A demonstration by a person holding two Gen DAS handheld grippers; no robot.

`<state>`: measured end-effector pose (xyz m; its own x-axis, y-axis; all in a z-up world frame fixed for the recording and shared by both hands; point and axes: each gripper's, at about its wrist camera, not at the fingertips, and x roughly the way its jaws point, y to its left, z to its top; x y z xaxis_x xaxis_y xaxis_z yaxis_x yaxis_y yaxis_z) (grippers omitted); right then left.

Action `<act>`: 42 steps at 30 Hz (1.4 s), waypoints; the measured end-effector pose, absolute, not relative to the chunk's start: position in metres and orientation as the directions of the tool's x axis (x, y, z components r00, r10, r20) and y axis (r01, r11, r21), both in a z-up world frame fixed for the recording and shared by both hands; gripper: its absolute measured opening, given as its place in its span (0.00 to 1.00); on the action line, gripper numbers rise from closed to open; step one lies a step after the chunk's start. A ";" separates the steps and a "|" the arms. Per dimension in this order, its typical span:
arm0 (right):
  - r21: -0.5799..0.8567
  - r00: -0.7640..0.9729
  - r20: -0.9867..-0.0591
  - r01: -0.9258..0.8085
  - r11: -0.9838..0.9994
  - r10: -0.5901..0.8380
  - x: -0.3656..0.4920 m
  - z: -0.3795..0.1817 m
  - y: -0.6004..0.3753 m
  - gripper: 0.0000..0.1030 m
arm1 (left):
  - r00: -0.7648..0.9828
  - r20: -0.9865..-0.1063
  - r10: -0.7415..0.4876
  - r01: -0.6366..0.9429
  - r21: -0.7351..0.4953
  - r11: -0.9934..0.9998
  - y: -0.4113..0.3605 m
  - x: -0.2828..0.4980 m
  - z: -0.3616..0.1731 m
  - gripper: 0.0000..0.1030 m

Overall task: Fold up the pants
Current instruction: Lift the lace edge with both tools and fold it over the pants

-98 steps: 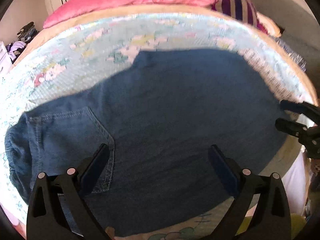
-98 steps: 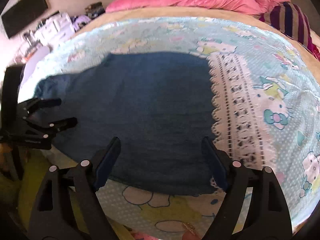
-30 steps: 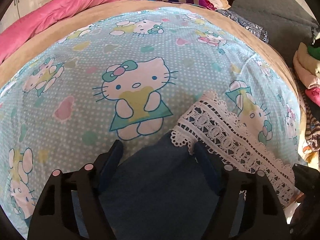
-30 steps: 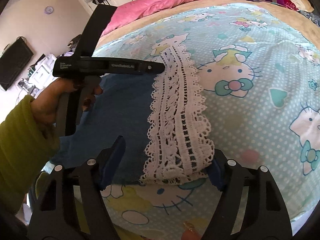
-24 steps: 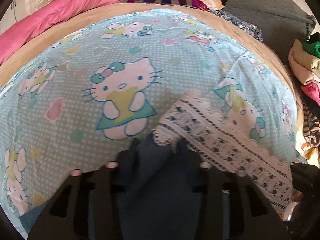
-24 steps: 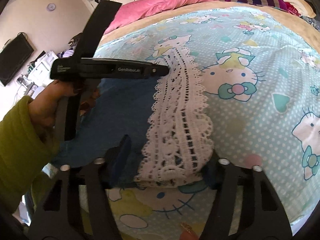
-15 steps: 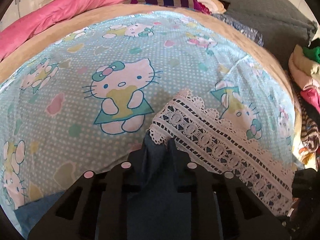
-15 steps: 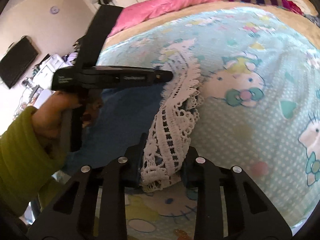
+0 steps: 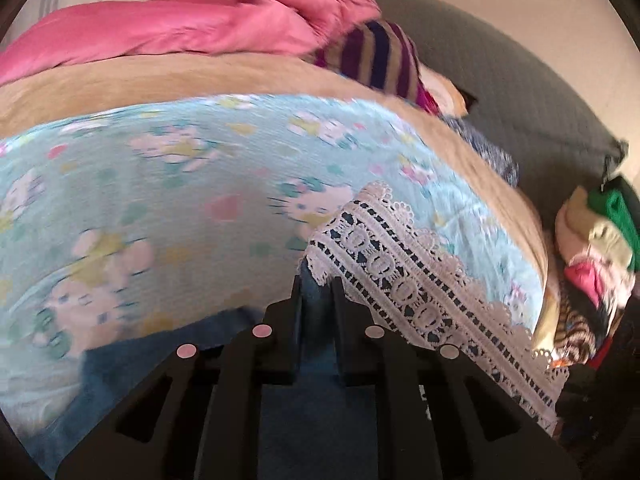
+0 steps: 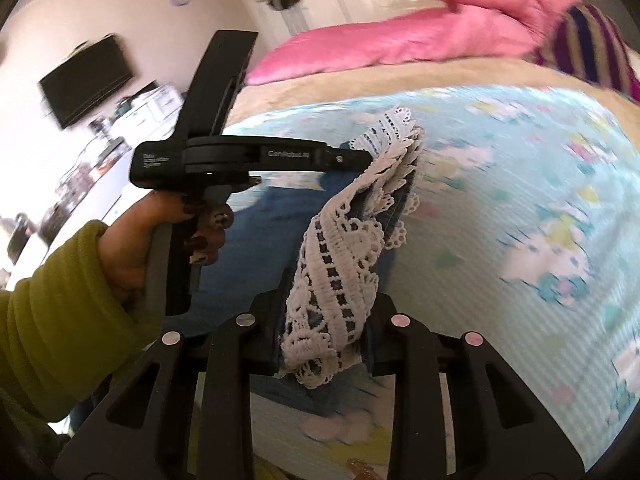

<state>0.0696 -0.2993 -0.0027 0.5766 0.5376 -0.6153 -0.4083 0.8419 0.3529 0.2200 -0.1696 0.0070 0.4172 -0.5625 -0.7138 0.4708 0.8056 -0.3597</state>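
Observation:
Blue denim pants (image 9: pixel 132 356) with a white lace hem (image 9: pixel 404 280) lie on a light blue cartoon-cat sheet (image 9: pixel 160 200). My left gripper (image 9: pixel 316 286) has its jaws closing, with a pinch of denim at the hem's corner pressed between the pads. In the right wrist view, my right gripper (image 10: pixel 332 296) is shut on the bunched lace hem (image 10: pixel 340 248), which hangs lifted off the sheet (image 10: pixel 520 200). The left gripper (image 10: pixel 356 158) shows there from the side, gripping the hem's far corner, held by a hand (image 10: pixel 132 240) in a green sleeve (image 10: pixel 60 312).
A pink duvet (image 9: pixel 160 28) and a striped pillow (image 9: pixel 376 60) lie at the far end of the bed. A pile of clothes (image 9: pixel 596 248) sits off the bed's right side. A wall TV (image 10: pixel 86 80) and cluttered shelves are at the left.
Both grippers closed on the lace hem end, one at each corner, and rose with it. The hem has come off the sheet and bunched up between them.

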 end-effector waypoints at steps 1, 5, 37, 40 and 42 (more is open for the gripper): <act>0.349 0.569 -0.614 -0.426 0.834 0.547 0.070 0.000 -0.292 0.21 | 0.422 -0.710 -0.564 0.457 -0.371 0.809 -0.161 0.219 0.008 0.12; 0.317 0.506 -0.630 -0.525 0.790 0.589 0.077 0.001 -0.241 0.21 | 0.465 -0.696 -0.546 0.378 -0.402 0.834 -0.118 0.210 0.003 0.14; 0.243 0.480 -0.704 -0.530 0.812 0.524 0.113 0.011 -0.210 0.55 | 0.503 -0.681 -0.532 -0.011 -0.621 0.784 0.029 0.180 -0.053 0.68; 0.224 0.498 -0.729 -0.475 0.851 0.470 0.149 0.000 -0.222 0.56 | 0.493 -0.706 -0.509 -0.038 -0.602 0.798 0.024 0.189 -0.056 0.67; 0.239 0.486 -0.746 -0.444 0.864 0.456 0.172 -0.010 -0.229 0.57 | 0.487 -0.717 -0.498 -0.036 -0.587 0.809 0.019 0.192 -0.055 0.61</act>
